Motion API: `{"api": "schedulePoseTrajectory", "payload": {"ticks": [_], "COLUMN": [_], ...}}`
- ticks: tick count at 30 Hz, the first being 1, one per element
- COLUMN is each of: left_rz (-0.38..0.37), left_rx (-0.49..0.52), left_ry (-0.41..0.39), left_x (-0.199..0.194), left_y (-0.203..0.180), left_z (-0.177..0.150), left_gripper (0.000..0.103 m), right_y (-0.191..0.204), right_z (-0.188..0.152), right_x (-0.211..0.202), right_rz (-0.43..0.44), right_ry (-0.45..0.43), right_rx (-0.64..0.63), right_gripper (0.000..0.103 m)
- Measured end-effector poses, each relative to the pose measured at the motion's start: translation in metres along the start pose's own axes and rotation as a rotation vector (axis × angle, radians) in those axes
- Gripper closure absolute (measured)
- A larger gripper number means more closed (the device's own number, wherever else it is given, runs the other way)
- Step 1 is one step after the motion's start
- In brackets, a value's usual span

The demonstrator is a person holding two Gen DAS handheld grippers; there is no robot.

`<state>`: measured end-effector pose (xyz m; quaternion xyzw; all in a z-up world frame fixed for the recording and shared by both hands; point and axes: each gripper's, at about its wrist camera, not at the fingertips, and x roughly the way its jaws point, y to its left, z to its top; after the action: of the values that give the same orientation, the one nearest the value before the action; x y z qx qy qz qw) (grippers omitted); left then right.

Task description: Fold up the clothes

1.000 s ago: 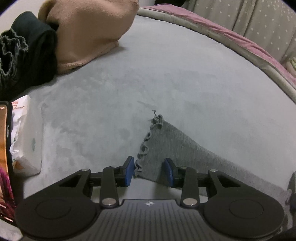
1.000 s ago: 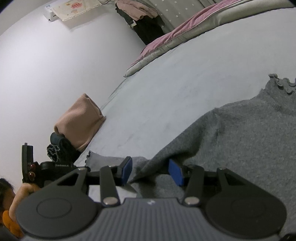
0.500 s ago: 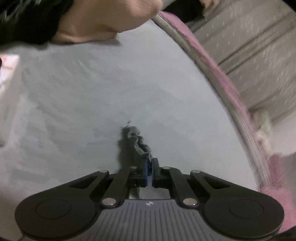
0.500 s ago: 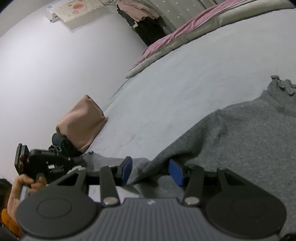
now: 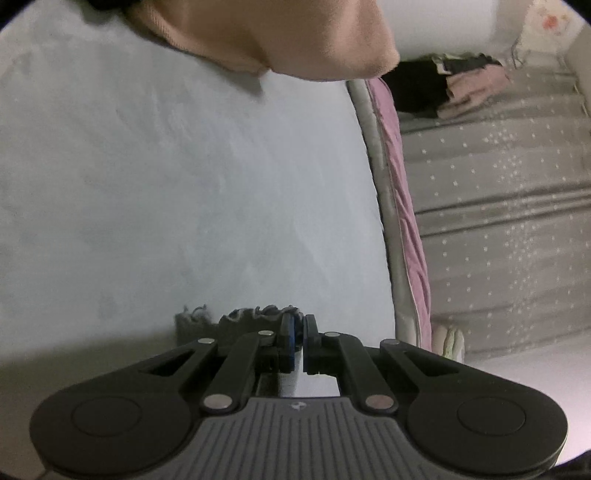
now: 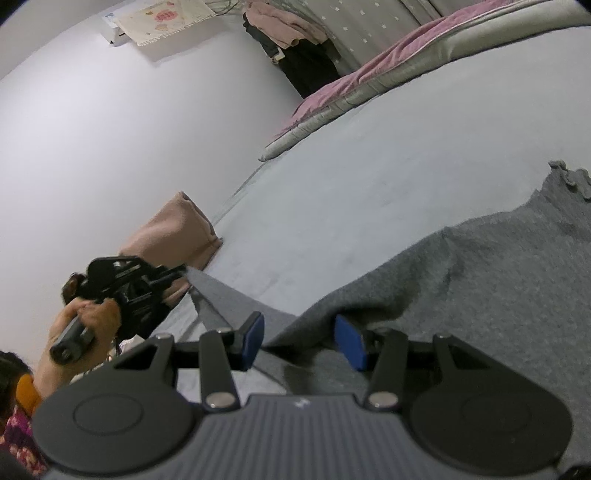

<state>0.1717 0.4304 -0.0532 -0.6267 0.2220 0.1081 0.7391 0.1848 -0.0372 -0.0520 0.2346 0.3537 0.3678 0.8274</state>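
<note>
A grey knit sweater (image 6: 480, 280) lies spread on the pale bed surface (image 6: 388, 158), its ruffled collar (image 6: 569, 177) at the far right. My left gripper (image 5: 298, 325) is shut on the ruffled sleeve cuff (image 5: 255, 317). In the right wrist view the left gripper (image 6: 181, 271) holds that sleeve (image 6: 221, 299) lifted and stretched above the bed. My right gripper (image 6: 299, 341) is open, its blue pads on either side of the sweater's edge near the armpit fold.
A folded tan garment (image 6: 173, 232) sits near the wall, seen close in the left wrist view as the tan garment (image 5: 277, 37). A pink-edged quilt (image 5: 402, 206) borders the bed. Clothes (image 6: 291, 33) hang at the back. A person's hand (image 6: 85, 321) grips the left handle.
My left gripper shut on the sleeve cuff, lifted it off the bed and swung right. The right gripper stayed open in place over the sweater.
</note>
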Motion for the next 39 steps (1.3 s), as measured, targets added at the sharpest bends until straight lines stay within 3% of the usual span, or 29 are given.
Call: {"api": "schedulePoseTrajectory", "payload": {"ticks": [4, 12, 15, 17, 20, 25, 29, 33, 36, 39], "left_rz": [0.007, 0.05, 0.034, 0.027, 0.076, 0.175, 0.208, 0.219, 0.204, 0.178], "left_rx": [-0.034, -0.052, 0.011, 0.067, 0.163, 0.308, 0.424, 0.55, 0.561, 0.539], "left_ry": [-0.006, -0.055, -0.062, -0.066, -0.1, -0.146, -0.167, -0.185, -0.176, -0.167], "left_x": [0.03, 0.05, 0.044, 0.037, 0.025, 0.013, 0.014, 0.015, 0.014, 0.012], "left_y": [-0.001, 0.006, 0.006, 0.005, 0.002, 0.0, -0.001, 0.0, 0.002, 0.007], "left_z": [0.002, -0.006, -0.011, -0.013, -0.014, -0.02, -0.03, -0.041, -0.041, -0.04], "left_gripper": [0.1, 0.1, 0.098, 0.086, 0.072, 0.066, 0.066, 0.066, 0.066, 0.068], "right_y": [0.002, 0.003, 0.01, 0.016, 0.024, 0.025, 0.023, 0.016, 0.039, 0.067], "right_z": [0.0, -0.003, -0.003, -0.002, 0.002, 0.019, 0.042, 0.057, 0.053, 0.042], "right_x": [-0.001, 0.001, 0.004, 0.01, 0.02, 0.054, 0.074, 0.085, 0.08, 0.081], "right_rz": [0.006, 0.02, 0.03, 0.033, 0.037, 0.011, -0.023, -0.161, -0.148, -0.211], "right_ry": [-0.01, 0.006, 0.027, 0.049, 0.091, 0.169, 0.117, 0.034, 0.033, 0.08], "right_rx": [-0.012, -0.027, -0.05, -0.057, -0.052, -0.025, -0.017, 0.001, -0.116, -0.313], "right_gripper": [0.058, 0.058, 0.058, 0.059, 0.059, 0.059, 0.059, 0.059, 0.059, 0.059]}}
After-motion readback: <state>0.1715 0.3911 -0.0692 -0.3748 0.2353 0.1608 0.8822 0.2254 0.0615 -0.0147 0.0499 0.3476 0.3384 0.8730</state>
